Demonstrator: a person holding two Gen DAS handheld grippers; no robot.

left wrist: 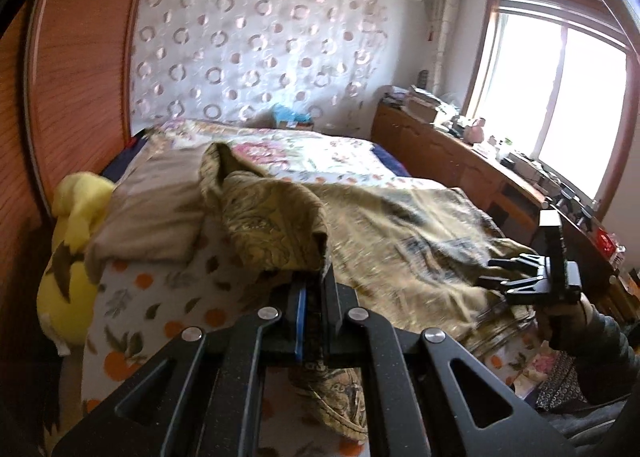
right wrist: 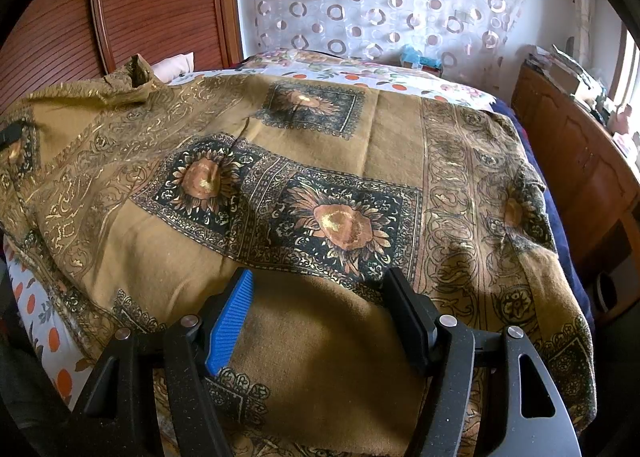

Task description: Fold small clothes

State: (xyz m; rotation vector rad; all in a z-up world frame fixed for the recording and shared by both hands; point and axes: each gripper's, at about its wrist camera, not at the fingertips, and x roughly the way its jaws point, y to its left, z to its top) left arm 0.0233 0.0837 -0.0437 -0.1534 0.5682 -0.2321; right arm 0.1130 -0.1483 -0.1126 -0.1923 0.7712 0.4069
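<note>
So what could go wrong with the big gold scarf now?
The left tongs pinch only a bunched corner of the scarf, so it might slip out when pulled. The right tongs are open above the cloth, holding nothing, so the fold could go crooked. The scarf also droops over the bed edge and may slide off.

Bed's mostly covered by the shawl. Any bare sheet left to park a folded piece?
Two patches: the orange-print sheet between the beige pillow and the left hand-held gripper, and the floral cover beyond the shawl toward the curtain. The dresser top is cluttered; the right hand-held gripper hovers open over the shawl.
</note>
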